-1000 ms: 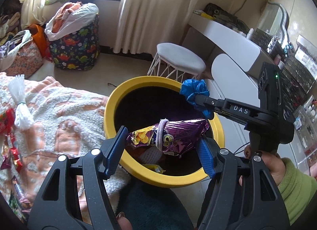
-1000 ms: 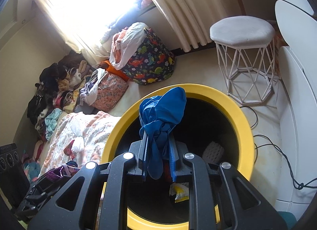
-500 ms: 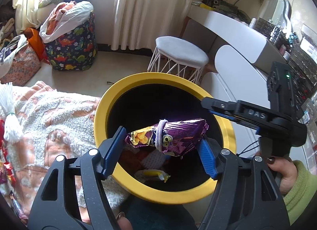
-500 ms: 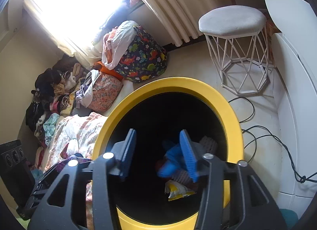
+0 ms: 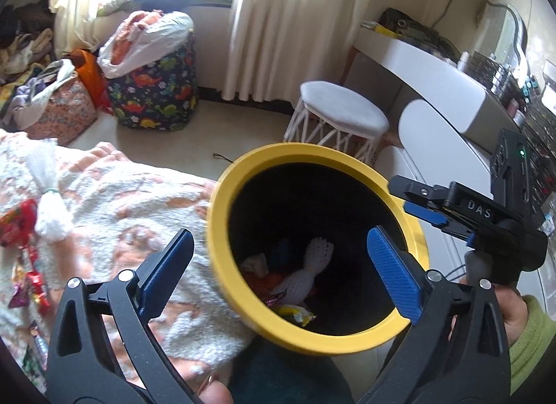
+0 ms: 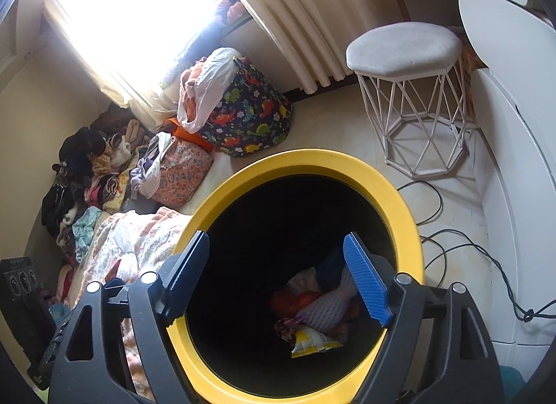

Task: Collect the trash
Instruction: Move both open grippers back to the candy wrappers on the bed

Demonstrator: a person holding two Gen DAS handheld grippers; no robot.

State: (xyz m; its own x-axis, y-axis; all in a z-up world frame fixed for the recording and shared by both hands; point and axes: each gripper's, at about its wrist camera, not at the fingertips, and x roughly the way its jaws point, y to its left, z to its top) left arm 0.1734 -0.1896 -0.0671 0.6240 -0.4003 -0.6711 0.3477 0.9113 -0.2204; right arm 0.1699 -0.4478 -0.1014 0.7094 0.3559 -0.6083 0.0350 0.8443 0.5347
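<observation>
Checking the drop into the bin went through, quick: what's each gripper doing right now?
Left gripper: open, jaws just spread wide, nothing between them, above the yellow bin.
Right gripper: open, jaws just opened, holding nothing, over the same bin.

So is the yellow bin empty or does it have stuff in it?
Not empty: the yellow bin holds wrappers and a white foam net at the bottom.

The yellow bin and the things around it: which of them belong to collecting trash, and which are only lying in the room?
Belong to the job:
- yellow bin
- trash inside it: white foam net, yellow wrapper
- red wrappers on the blanket
- left gripper and right gripper, both open and empty

Only lying about:
- white stool
- dinosaur laundry bag
- floor cables
</observation>
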